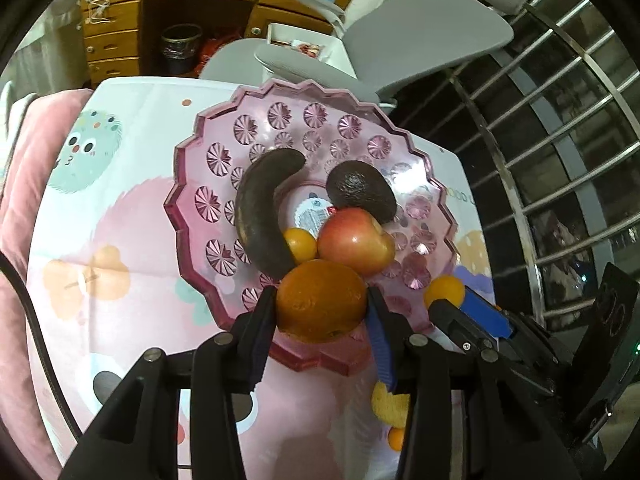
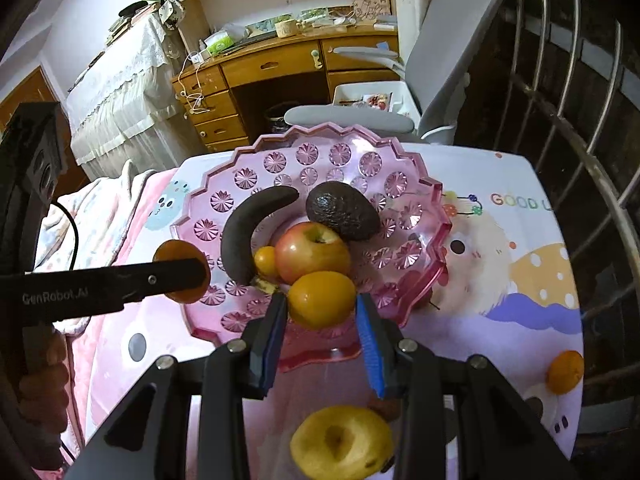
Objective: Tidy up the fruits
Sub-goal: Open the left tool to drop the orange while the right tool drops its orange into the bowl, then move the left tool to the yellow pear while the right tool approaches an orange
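A pink scalloped glass plate (image 1: 424,184) (image 2: 416,184) holds a dark banana (image 1: 260,216) (image 2: 240,236), an avocado (image 1: 360,192) (image 2: 340,210), a red apple (image 1: 352,240) (image 2: 312,252) and a small orange fruit (image 1: 302,244) (image 2: 265,260). My left gripper (image 1: 322,304) is shut on a large orange (image 1: 320,304) over the plate's near edge; it also shows in the right wrist view (image 2: 180,272). My right gripper (image 2: 322,300) is shut on a small orange (image 2: 322,300) over the plate's near rim; it shows in the left wrist view (image 1: 444,288).
A yellow fruit (image 2: 344,444) (image 1: 390,404) lies on the printed tablecloth below the grippers. A small orange (image 2: 566,372) lies at the table's right edge. A grey chair (image 2: 444,68), a wooden desk (image 2: 256,72) and metal window bars (image 2: 560,140) stand behind.
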Action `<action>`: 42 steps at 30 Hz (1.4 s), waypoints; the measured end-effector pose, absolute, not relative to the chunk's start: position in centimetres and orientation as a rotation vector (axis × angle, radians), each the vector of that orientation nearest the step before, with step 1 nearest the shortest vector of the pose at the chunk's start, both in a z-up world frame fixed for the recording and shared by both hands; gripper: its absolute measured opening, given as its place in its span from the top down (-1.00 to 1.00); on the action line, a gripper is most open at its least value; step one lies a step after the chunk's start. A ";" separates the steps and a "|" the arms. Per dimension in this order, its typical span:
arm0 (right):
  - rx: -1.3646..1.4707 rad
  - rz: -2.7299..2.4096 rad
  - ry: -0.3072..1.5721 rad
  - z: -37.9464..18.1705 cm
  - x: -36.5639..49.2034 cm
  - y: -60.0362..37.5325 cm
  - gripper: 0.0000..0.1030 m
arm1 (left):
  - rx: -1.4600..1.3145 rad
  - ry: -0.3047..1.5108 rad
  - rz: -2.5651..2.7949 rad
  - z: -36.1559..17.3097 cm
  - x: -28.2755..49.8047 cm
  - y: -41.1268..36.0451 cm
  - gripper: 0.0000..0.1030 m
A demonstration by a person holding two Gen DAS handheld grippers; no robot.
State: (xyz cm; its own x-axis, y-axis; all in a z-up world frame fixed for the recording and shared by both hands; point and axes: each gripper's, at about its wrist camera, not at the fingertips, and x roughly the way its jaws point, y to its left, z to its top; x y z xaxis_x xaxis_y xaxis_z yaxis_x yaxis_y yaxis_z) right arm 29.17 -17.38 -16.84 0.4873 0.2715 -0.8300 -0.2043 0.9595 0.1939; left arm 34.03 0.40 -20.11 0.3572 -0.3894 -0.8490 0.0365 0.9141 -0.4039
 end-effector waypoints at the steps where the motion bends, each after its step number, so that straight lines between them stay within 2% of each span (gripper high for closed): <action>1: 0.077 0.298 1.025 -16.9 29.3 -17.5 0.28 | -0.349 1.171 -0.272 -20.1 33.9 0.4 -0.02; 5: 0.071 0.321 1.014 -16.5 29.6 -18.9 0.05 | -0.376 1.128 -0.226 -19.0 32.9 0.0 -0.21; 7: 0.060 0.342 1.004 -15.9 29.3 -19.8 0.04 | -0.393 1.111 -0.209 -18.4 32.1 -0.1 -0.33; 23: 0.139 0.237 1.053 -14.5 27.2 -32.7 0.02 | -0.421 1.167 -0.134 -17.3 25.8 -5.7 -0.41; 27: 0.176 0.195 1.102 -15.9 26.5 -35.6 0.02 | -0.419 1.224 -0.129 -18.4 25.2 -7.7 -0.49; 35: 0.196 0.129 1.214 -19.7 25.7 -39.3 0.01 | -0.463 1.391 -0.096 -22.6 24.9 -10.5 -0.50; 42: 0.202 0.097 1.272 -22.1 26.4 -40.6 0.01 | -0.438 1.495 -0.051 -25.6 25.7 -12.7 -0.59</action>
State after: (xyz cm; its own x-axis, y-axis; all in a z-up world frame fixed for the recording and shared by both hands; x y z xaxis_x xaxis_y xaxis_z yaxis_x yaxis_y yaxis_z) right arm 26.39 -40.64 -22.12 0.2933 0.1839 -0.9382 0.0388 0.9782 0.2039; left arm 25.65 -12.67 -25.62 0.0906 -0.2987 -0.9500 -0.2335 0.9210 -0.3118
